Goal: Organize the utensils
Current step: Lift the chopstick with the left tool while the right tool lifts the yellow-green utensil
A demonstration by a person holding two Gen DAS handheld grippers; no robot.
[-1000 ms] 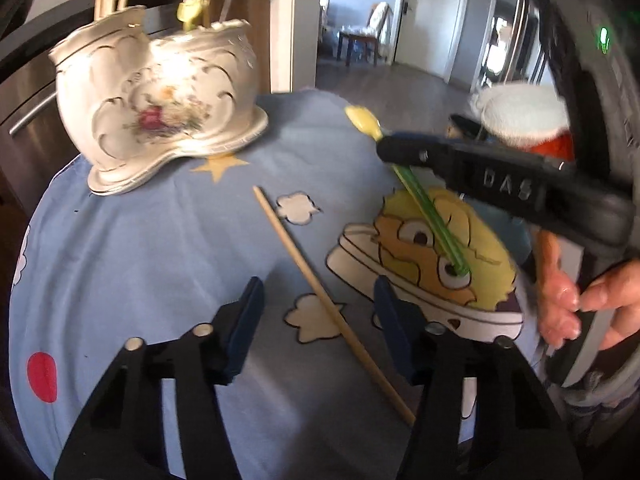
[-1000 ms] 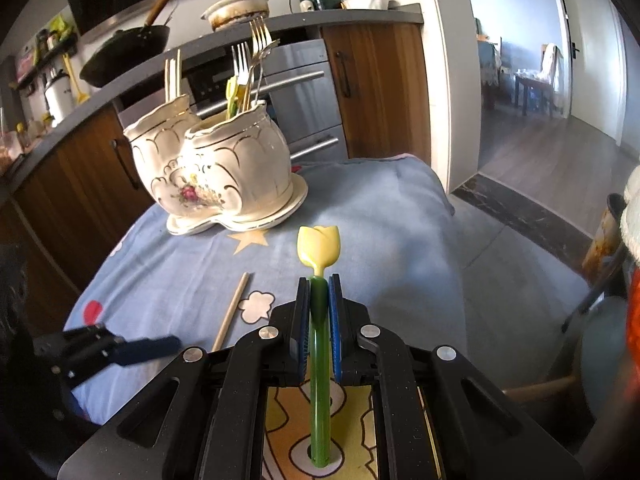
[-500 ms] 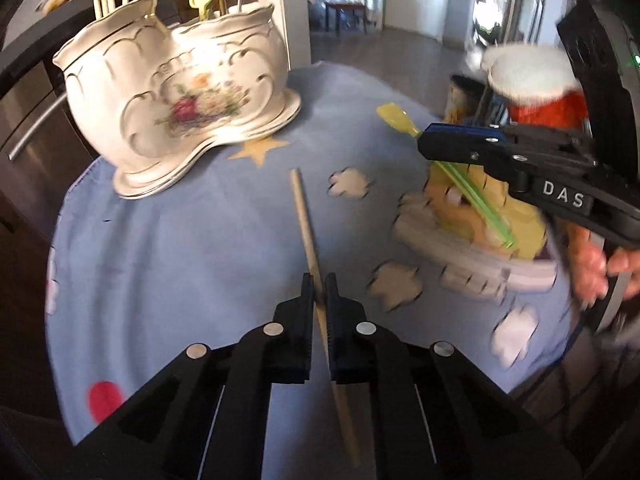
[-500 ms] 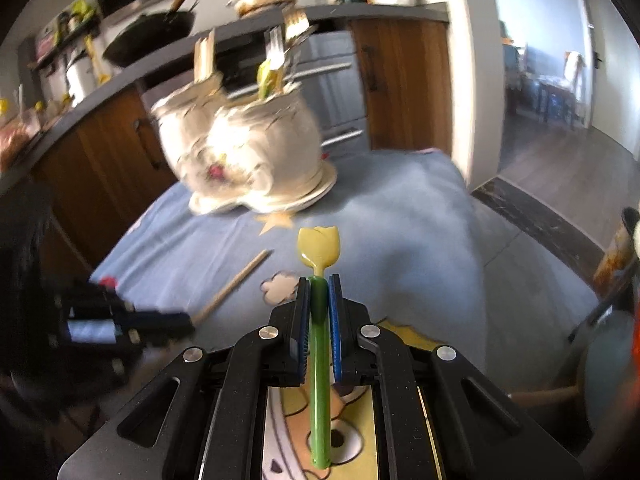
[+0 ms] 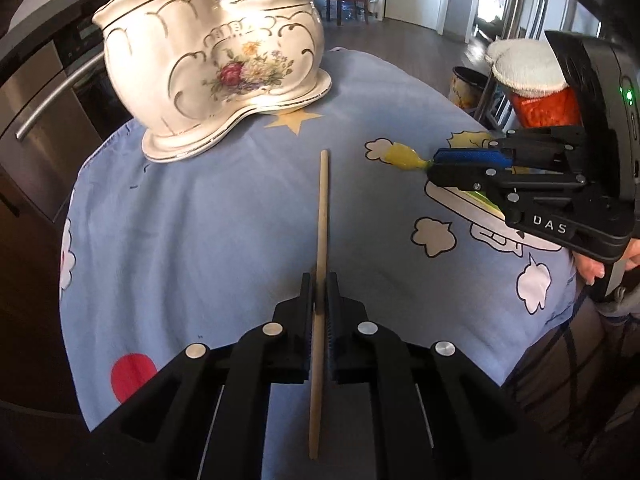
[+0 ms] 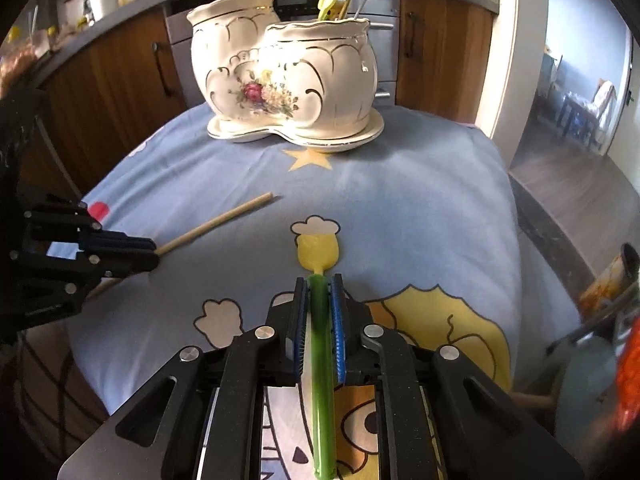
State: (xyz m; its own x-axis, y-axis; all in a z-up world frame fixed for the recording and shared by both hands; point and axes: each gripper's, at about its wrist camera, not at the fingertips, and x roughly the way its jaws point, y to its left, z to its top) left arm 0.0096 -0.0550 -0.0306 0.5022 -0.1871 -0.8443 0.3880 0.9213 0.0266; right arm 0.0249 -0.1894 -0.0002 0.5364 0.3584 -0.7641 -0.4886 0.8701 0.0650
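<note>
On the blue cloth (image 5: 200, 220), my left gripper (image 5: 319, 280), jaws just closed, pinches the wooden stick (image 5: 322, 216). Its long axis runs along the fingers toward the ceramic holder (image 5: 208, 68), ahead and to the left. My right gripper (image 6: 319, 280), jaws just easing apart, has the tulip-headed utensil (image 6: 320, 340) between pads that seem barely clear of it. Its head points at the same holder.
</note>
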